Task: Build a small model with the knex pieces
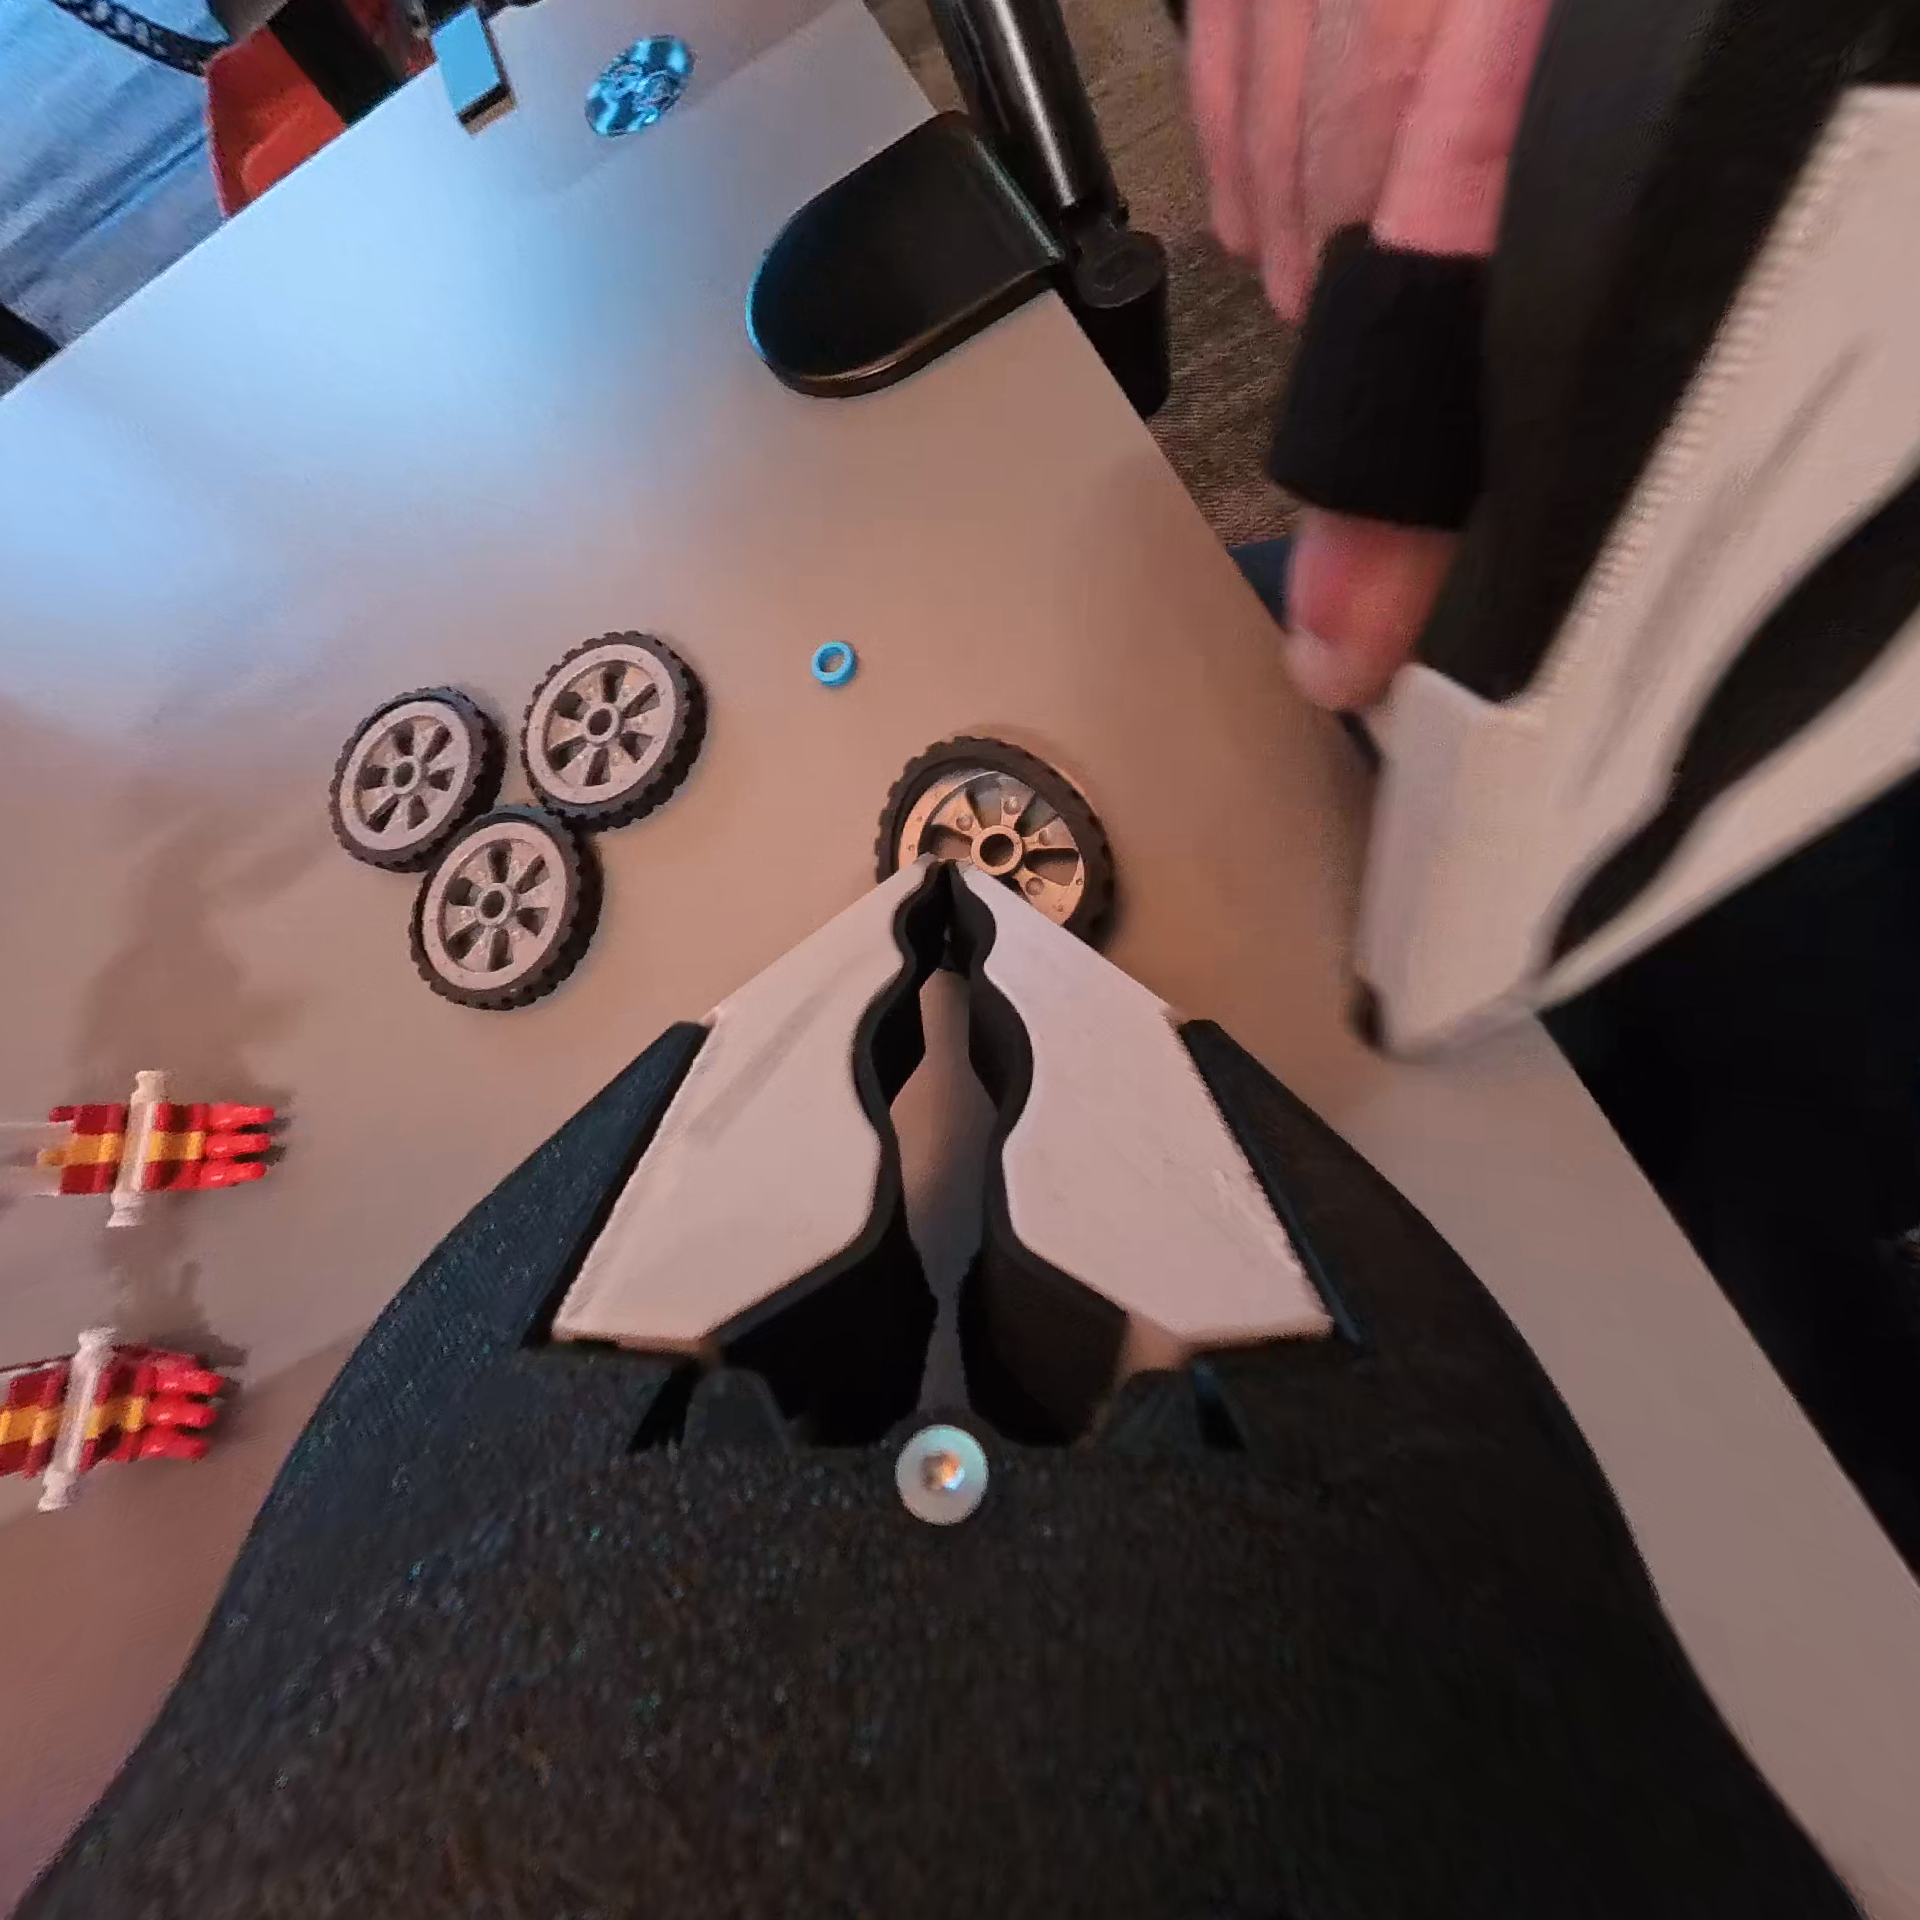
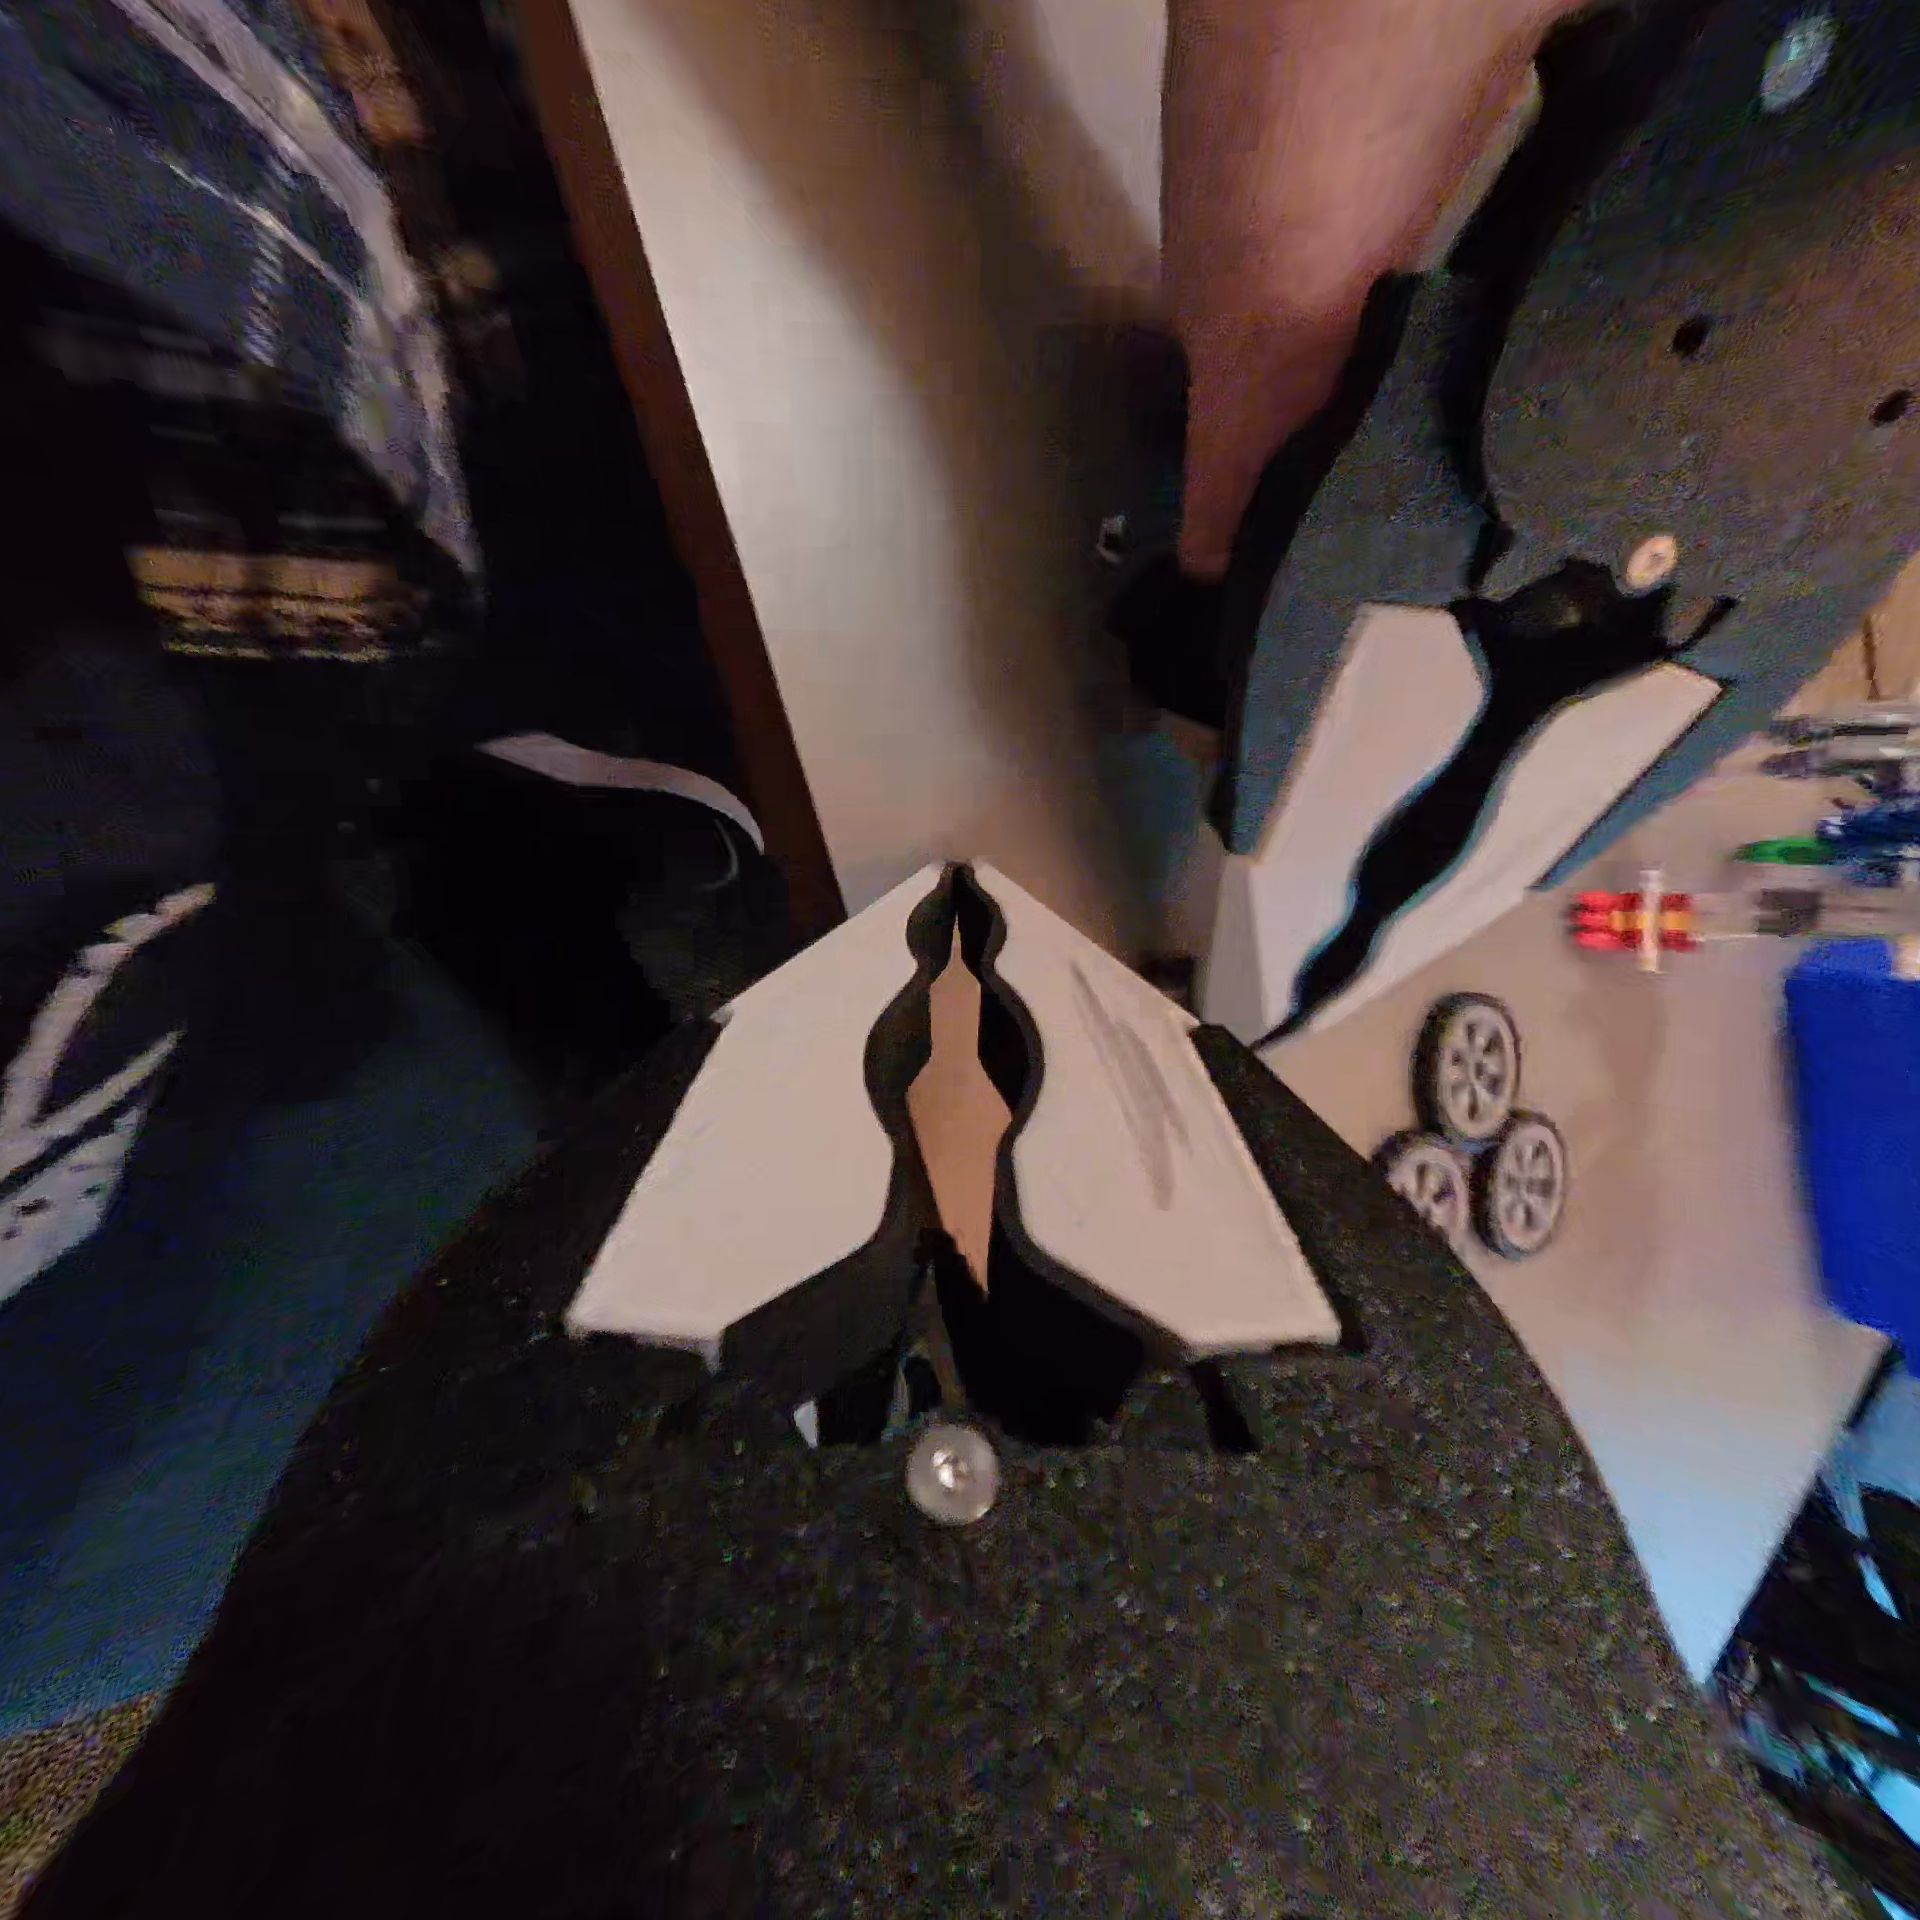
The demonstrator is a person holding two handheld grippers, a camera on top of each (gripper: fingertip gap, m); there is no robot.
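Observation:
My left gripper [image 1: 948,869] is shut, and its closed tips hover over the near rim of a black toy wheel with a silver hub [image 1: 1013,831] that lies flat on the table [image 1: 416,499]. Nothing sits between the pads. Three more wheels [image 1: 509,904] lie in a cluster to the left. My right gripper [image 2: 956,868] is shut and empty, with its tips over the table's edge and the dark floor to the left. It also shows blurred at the right of the left wrist view [image 1: 1455,852], held by a hand. The left gripper [image 2: 1273,1013] shows in the right wrist view, beside the three wheels [image 2: 1475,1060].
A small blue ring [image 1: 831,663] lies beyond the wheel. Two red and yellow brick pieces [image 1: 156,1143] lie at the left. A black clamp base with a pole [image 1: 904,260] stands at the table's far edge, and a blue disc [image 1: 639,83] lies farther back. A blue box [image 2: 1860,1143] stands at the right.

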